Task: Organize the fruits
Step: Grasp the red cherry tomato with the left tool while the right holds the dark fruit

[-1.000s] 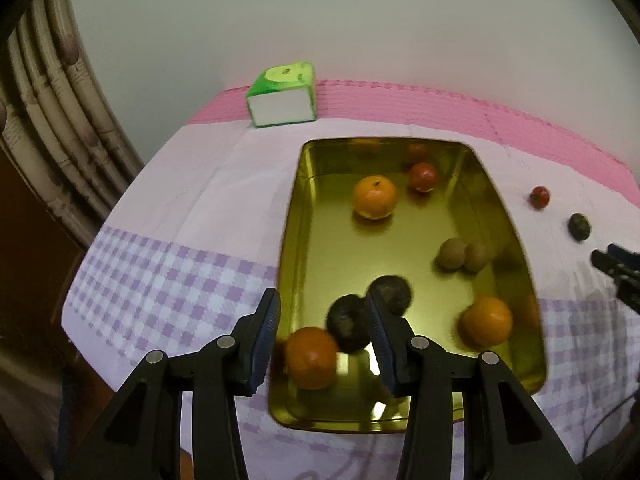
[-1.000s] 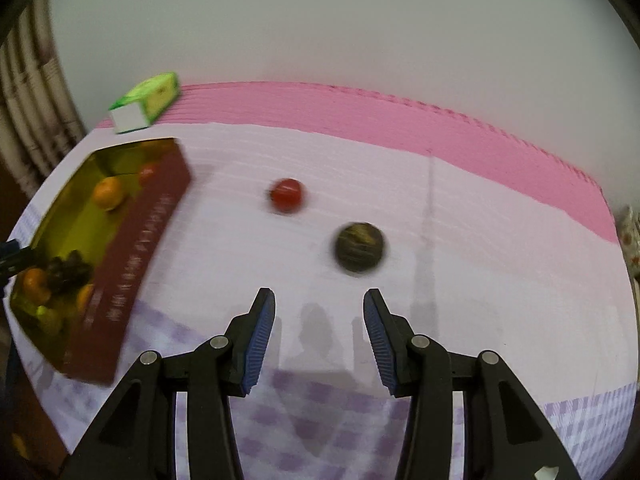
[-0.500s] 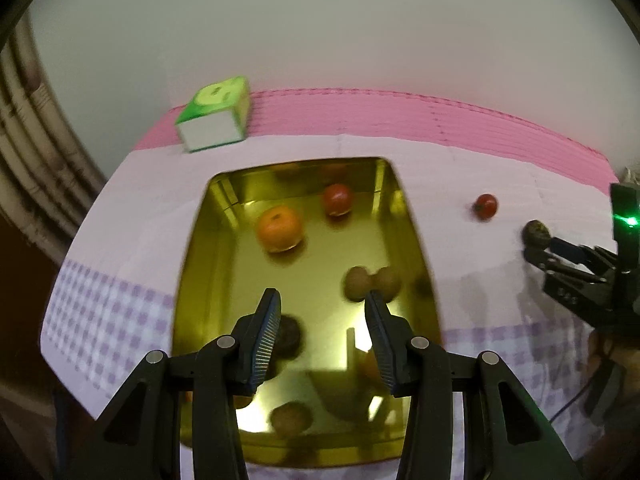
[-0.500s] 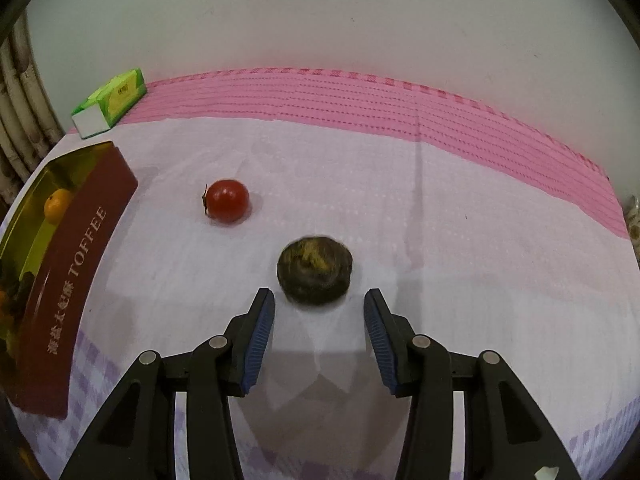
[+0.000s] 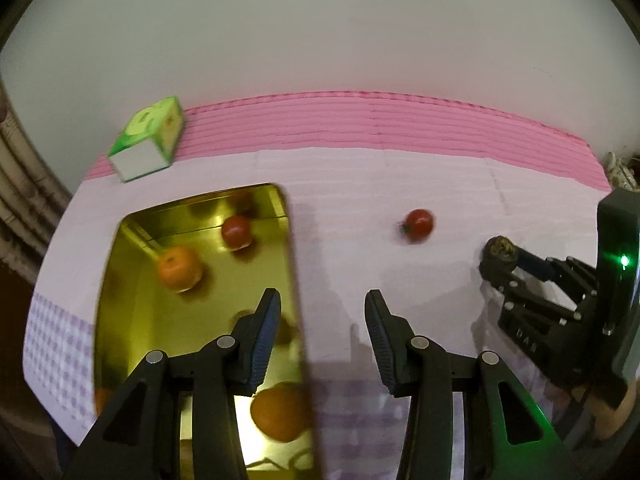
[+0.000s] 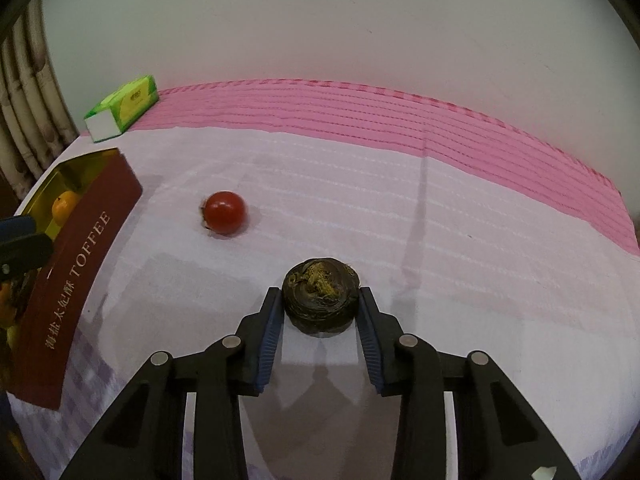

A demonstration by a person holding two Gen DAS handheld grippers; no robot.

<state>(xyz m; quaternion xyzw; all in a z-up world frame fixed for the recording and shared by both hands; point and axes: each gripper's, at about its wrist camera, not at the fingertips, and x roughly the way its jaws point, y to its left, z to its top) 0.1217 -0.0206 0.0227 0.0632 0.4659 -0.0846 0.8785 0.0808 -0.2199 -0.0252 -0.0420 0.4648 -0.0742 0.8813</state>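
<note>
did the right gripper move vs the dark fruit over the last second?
Yes. The right gripper came forward to the dark fruit, which now sits between its closing fingers; the red tomato stays behind, to the left.

Both grippers are black: 2 blue-ribbed jaws, silver screws behind them, and a green light on the right gripper [image 5: 496,268] body.

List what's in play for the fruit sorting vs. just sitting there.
In play:
- dark wrinkled fruit, right gripper closing on it
- red tomato loose on the cloth
- gold toffee tin holding oranges, another tomato
- left gripper, open and holding nothing

Lying about:
- green tissue box
- pink tablecloth
</note>
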